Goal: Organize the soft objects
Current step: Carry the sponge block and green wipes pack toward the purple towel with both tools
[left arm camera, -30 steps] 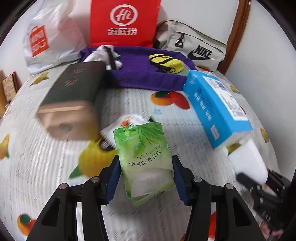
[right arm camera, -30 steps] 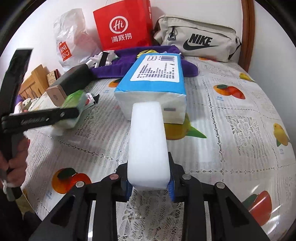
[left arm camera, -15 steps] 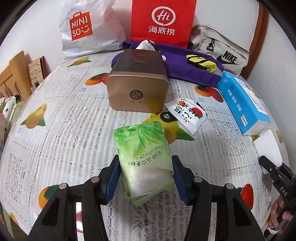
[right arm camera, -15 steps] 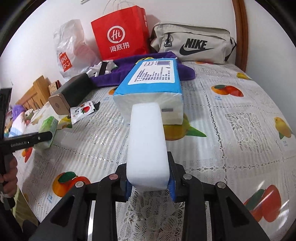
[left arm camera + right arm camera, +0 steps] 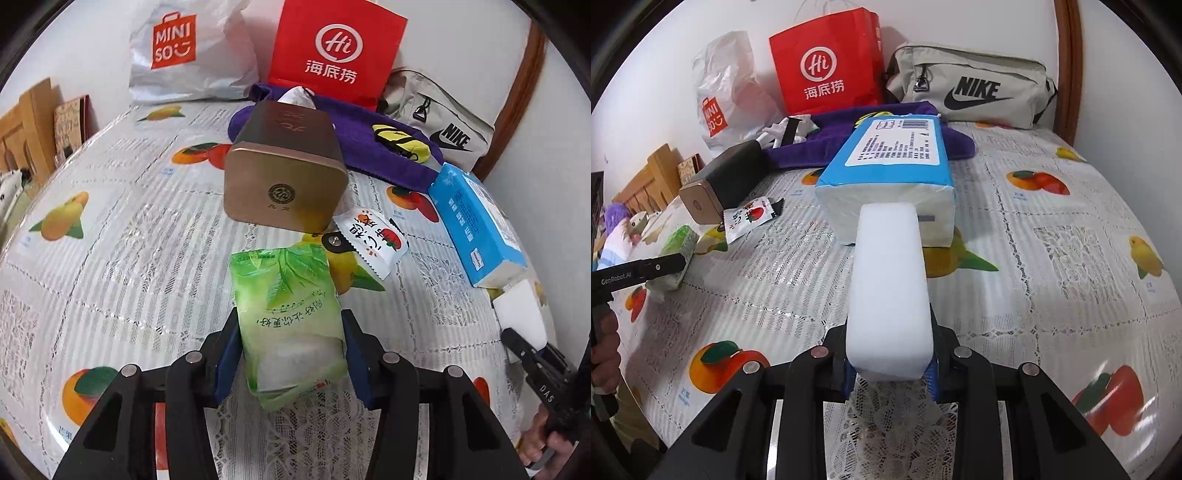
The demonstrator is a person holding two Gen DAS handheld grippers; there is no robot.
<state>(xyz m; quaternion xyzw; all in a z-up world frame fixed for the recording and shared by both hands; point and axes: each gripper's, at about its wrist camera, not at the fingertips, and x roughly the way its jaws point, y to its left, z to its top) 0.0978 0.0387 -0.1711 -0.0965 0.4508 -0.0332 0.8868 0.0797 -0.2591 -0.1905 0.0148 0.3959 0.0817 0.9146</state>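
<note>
The left gripper (image 5: 290, 354) clamped the soft green plastic tissue pack (image 5: 286, 317) by its two sides, jaws closing a touch tighter on it, the pack's long axis running straight out along the fingers. The right gripper (image 5: 890, 363) held the white rectangular foam block (image 5: 888, 288) the same lengthwise way, its far end just short of the blue-wrapped tissue brick (image 5: 890, 173) on the lace-and-fruit tablecloth (image 5: 1052, 266). Beyond the green pack lay the small white snack sachet (image 5: 371, 242), then the bronze metal tin (image 5: 286, 177), then the purple cloth (image 5: 384, 158). Judging by this, the right hand was nearer the blue brick, and the left the tin.
</note>
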